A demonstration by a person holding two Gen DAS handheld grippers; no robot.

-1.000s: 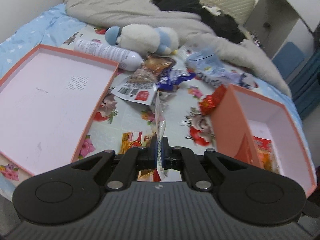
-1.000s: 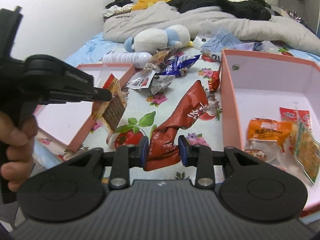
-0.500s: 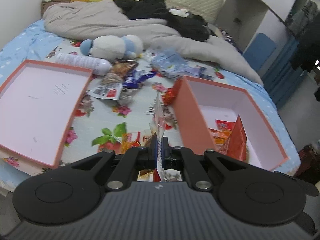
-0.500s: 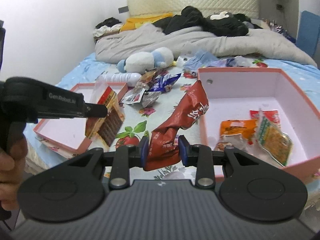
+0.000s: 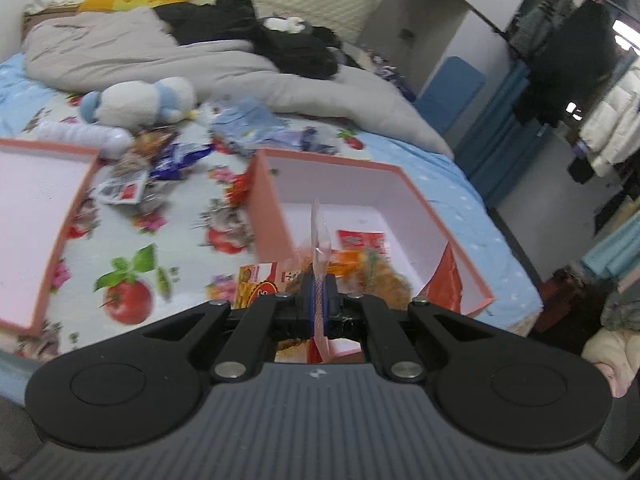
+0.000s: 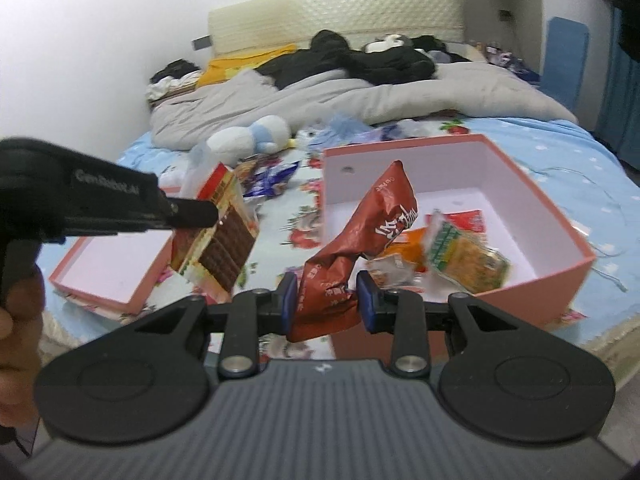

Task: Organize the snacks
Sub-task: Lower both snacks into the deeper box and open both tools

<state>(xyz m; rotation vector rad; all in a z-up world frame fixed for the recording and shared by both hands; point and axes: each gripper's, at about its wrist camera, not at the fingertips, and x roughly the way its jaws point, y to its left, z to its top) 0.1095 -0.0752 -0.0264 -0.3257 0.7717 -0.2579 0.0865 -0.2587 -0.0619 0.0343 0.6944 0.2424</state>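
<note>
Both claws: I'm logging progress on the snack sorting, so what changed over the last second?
Both claws rose and swung right toward the deep pink box. The left claw now holds its flat packet near the box's front-left corner; the right claw carries the red-brown bag in front of the box. Nothing was released, and the snacks in the box and the shallow lid stayed put.
</note>
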